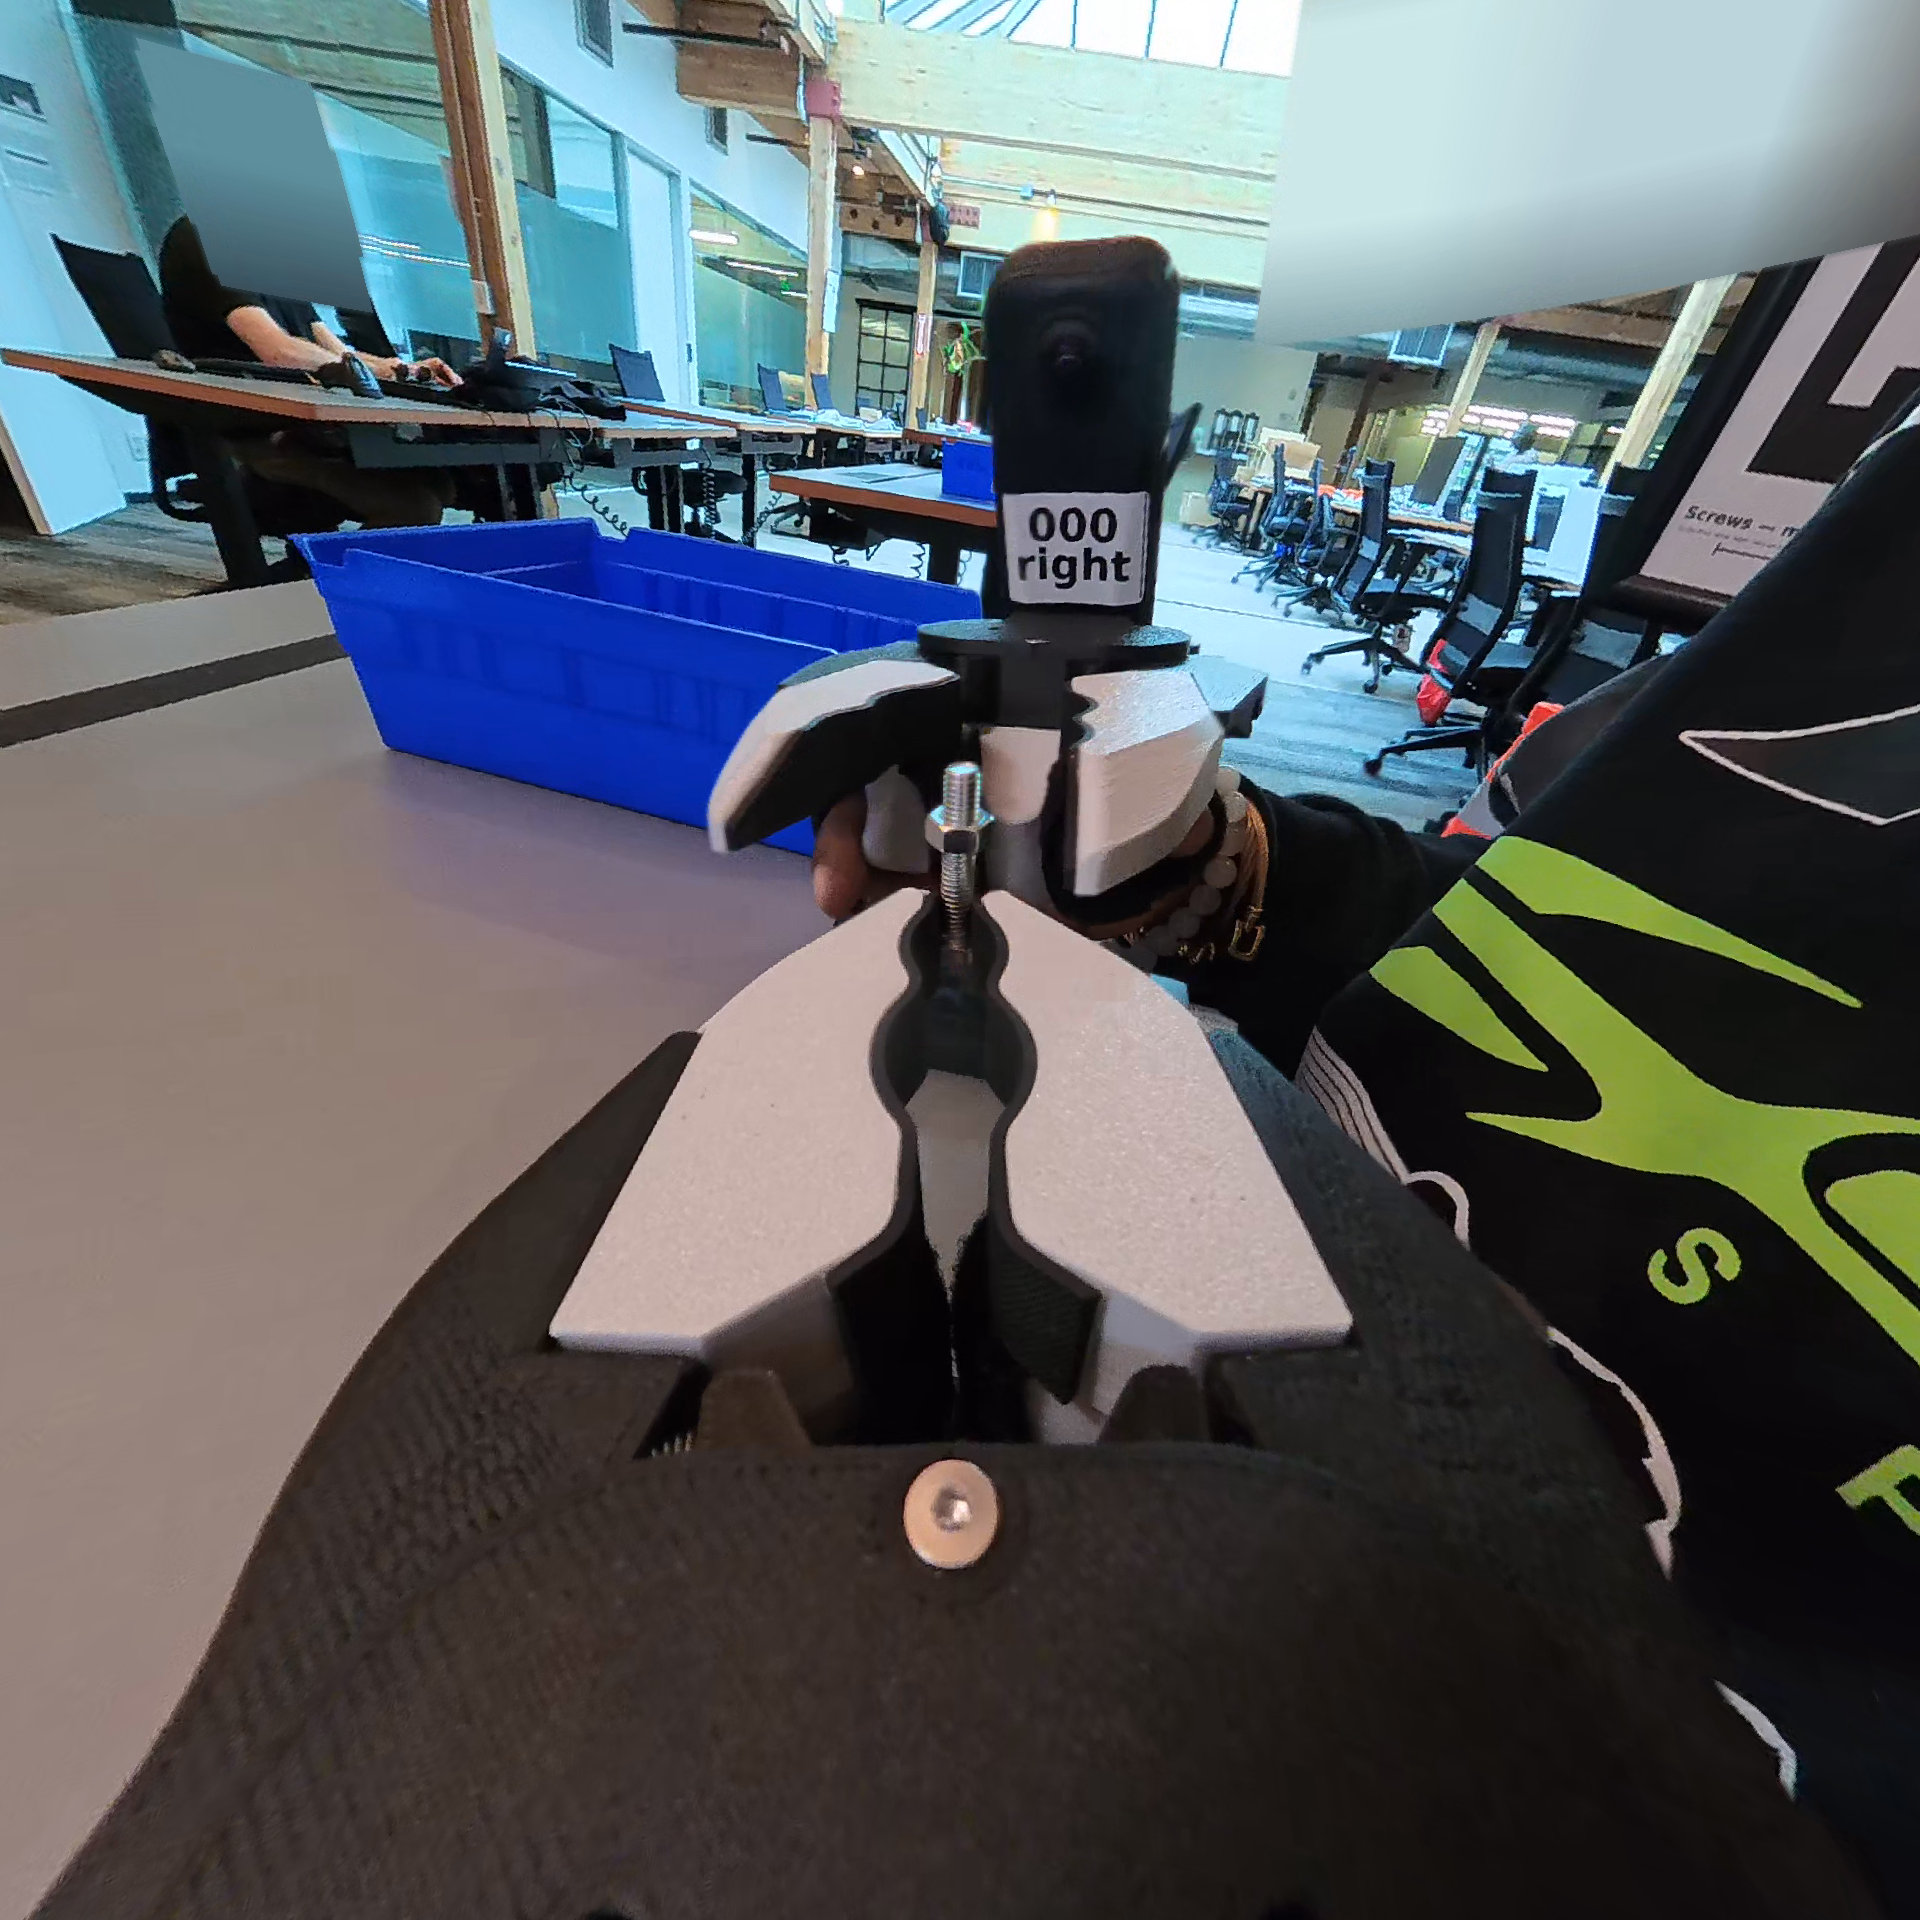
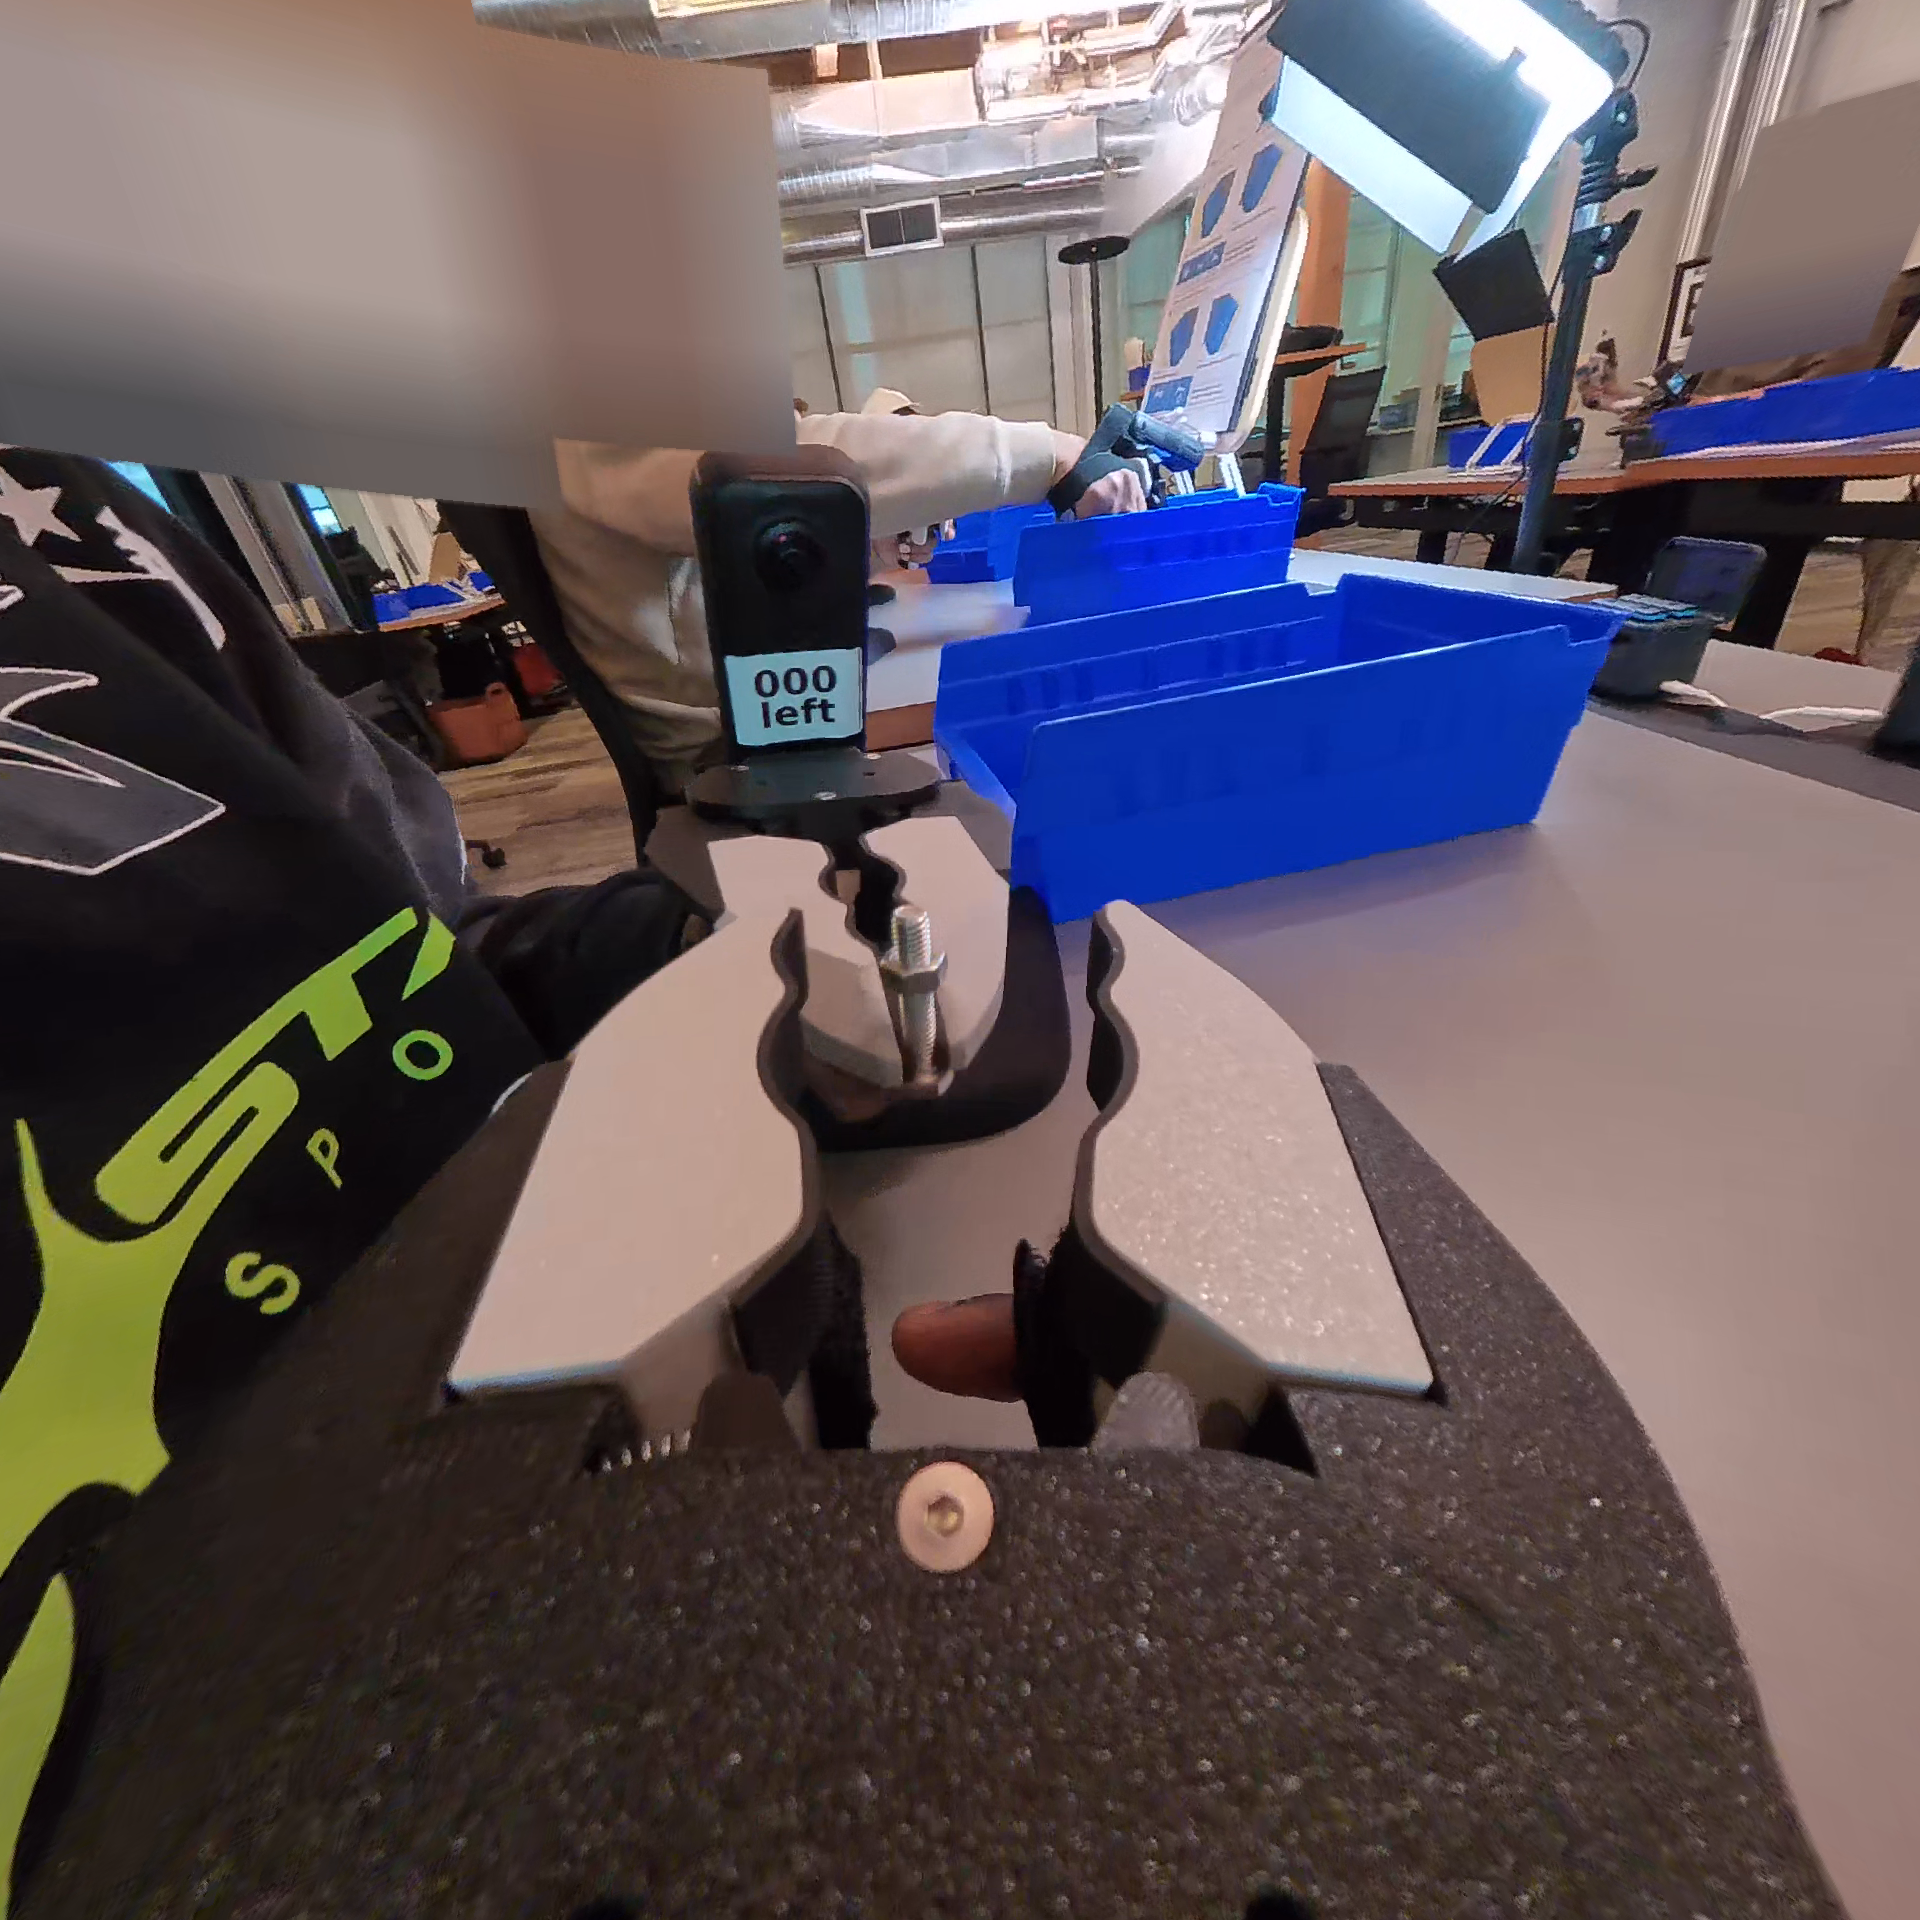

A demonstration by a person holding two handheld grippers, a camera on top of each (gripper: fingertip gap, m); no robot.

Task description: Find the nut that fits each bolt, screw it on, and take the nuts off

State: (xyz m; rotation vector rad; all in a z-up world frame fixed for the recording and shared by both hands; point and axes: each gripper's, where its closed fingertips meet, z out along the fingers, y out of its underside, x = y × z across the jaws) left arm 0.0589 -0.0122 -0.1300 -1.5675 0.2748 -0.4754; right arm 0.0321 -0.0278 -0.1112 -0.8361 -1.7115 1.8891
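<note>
My left gripper (image 1: 951, 909) is shut on the lower end of a silver bolt (image 1: 956, 883) and holds it upright above the grey table (image 1: 312, 987). A silver hex nut (image 1: 958, 826) sits on the thread, a little below the bolt's top. My right gripper (image 2: 940, 935) faces the left one and is open. Its fingers (image 2: 1174, 1039) stand on either side of the bolt (image 2: 914, 1023) and nut (image 2: 912, 971) without touching them. The left gripper (image 2: 920, 1081) shows behind the bolt in the right wrist view.
A blue plastic bin (image 1: 582, 644) stands on the table behind the grippers; it also shows in the right wrist view (image 2: 1299, 748). The person's dark sleeve (image 1: 1558, 1039) is at the right. Other desks, chairs and people are farther off. Left and right tips are no more than a few centimetres apart.
</note>
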